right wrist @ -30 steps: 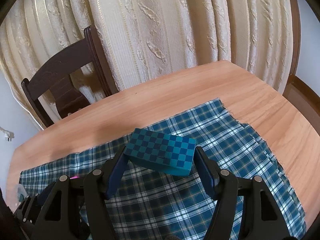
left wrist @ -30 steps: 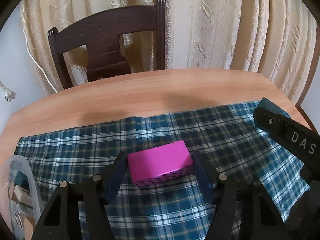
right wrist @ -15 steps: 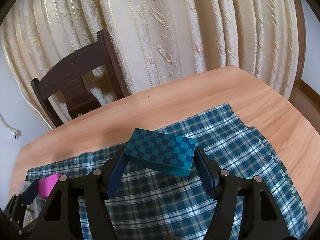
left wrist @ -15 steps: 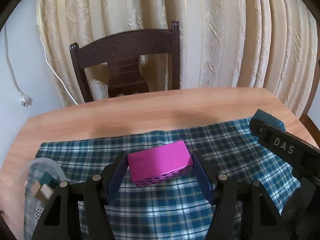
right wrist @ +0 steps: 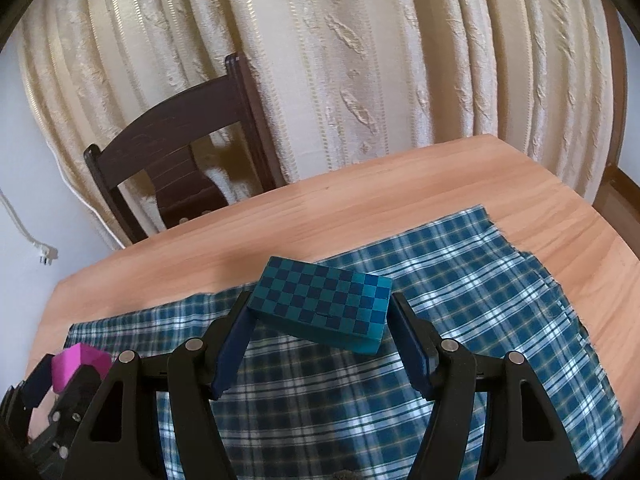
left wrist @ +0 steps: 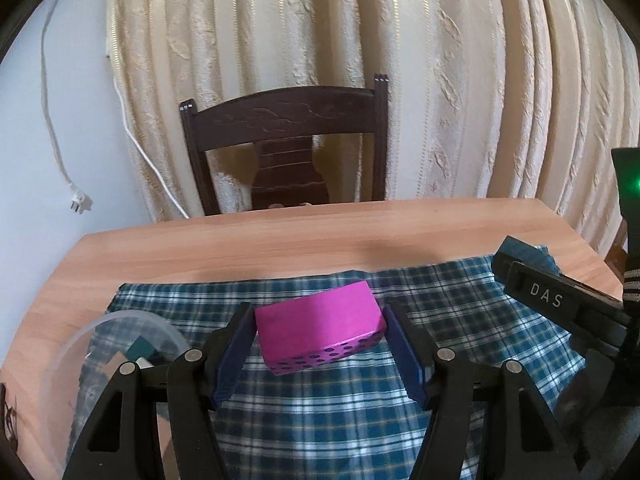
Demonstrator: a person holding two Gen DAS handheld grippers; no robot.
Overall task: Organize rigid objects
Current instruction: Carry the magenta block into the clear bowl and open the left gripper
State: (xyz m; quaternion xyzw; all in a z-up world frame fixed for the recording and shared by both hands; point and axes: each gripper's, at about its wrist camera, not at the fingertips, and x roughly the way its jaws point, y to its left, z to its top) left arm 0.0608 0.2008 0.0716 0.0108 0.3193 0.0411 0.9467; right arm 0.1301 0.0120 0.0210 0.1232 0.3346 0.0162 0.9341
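Left wrist view: the left tool [left wrist: 320, 332] held a magenta block [left wrist: 318, 326] clamped above the plaid cloth [left wrist: 360, 400], a clear container [left wrist: 76, 344] just to its left; carrying looked underway.

Right wrist view: the right tool [right wrist: 320, 334] gripped a teal checkered block [right wrist: 324, 304] over the table [right wrist: 360, 200]. Next, each block probably needed lowering into the container.

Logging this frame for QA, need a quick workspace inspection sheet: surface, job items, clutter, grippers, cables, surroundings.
Surface: wooden table, plaid cloth over its near part.
Job's things: magenta block, teal checkered block, clear container holding other blocks.
Clutter: nothing seen.
Grippers: left gripper shut on magenta block; right gripper shut on teal checkered block.
Cables: white cord with a loose plug on the wall.
Surroundings: dark chair, cream curtain.
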